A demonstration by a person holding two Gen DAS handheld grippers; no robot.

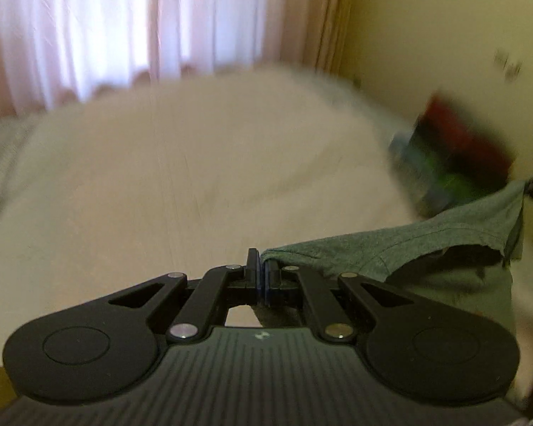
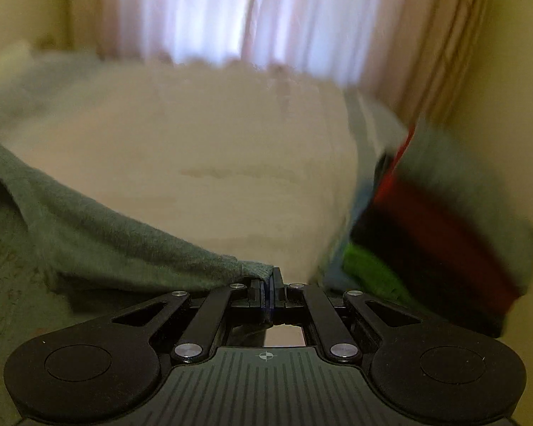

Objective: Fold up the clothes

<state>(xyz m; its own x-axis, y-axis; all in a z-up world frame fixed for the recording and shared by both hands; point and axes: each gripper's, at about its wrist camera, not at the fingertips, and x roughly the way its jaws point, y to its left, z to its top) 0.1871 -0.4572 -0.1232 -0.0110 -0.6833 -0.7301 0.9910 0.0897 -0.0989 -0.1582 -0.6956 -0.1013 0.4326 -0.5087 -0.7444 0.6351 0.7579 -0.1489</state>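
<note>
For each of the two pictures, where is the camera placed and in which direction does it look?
Left wrist view: sits on the left gripper, looks along its shut fingers over the bed toward the curtain; green-grey garment trails right.
Right wrist view: sits on the right gripper, same direction; garment trails left.
Shared: bed, curtain, garment, and a blurred stack of folded clothes on the right.
</note>
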